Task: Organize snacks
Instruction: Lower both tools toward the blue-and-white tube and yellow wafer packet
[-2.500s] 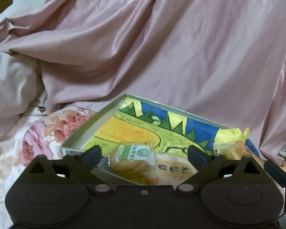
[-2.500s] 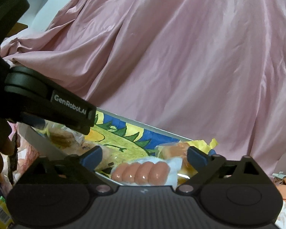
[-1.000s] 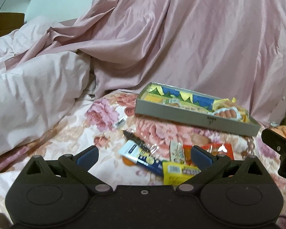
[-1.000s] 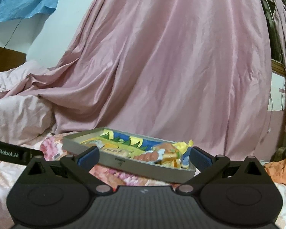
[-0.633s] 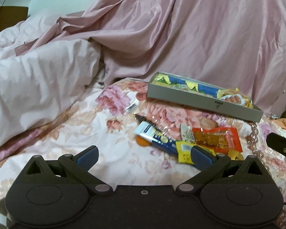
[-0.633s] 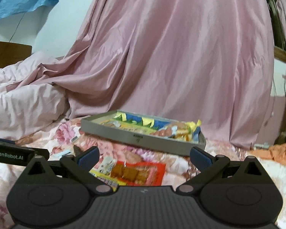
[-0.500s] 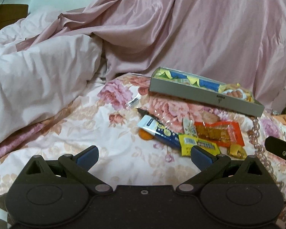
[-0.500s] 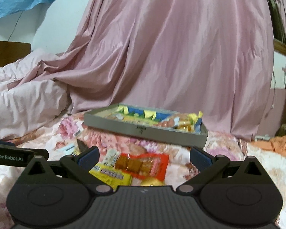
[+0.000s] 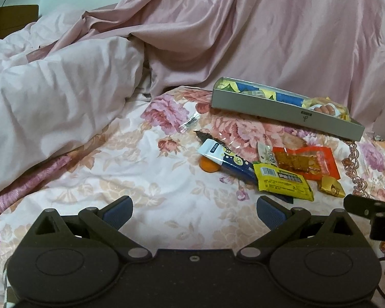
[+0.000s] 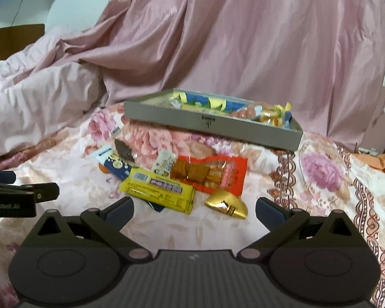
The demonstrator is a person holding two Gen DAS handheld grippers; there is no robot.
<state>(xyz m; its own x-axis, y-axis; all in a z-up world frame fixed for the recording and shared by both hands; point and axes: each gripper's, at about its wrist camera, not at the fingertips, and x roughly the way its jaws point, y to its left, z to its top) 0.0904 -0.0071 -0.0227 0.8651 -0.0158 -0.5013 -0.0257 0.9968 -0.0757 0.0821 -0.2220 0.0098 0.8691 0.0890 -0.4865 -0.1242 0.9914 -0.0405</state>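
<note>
Snacks: one yellow pack (image 10: 157, 191) | one red pack (image 10: 213, 173) | one gold wrapper (image 10: 227, 204) | both claws wide, empty

Likely home bedroom: floral bedsheet (image 9: 141, 184), rumpled duvet (image 9: 51, 97).

A pink satin drape (image 9: 282, 33) hangs across the back and spills onto the bed; a pale pink duvet (image 9: 54, 82) is bunched at the left; the floral sheet (image 9: 141, 179) covers the mattress; a pale wall (image 10: 71, 2) and dark wooden furniture (image 9: 10, 20) show at upper left; the light is dim and warm.
</note>
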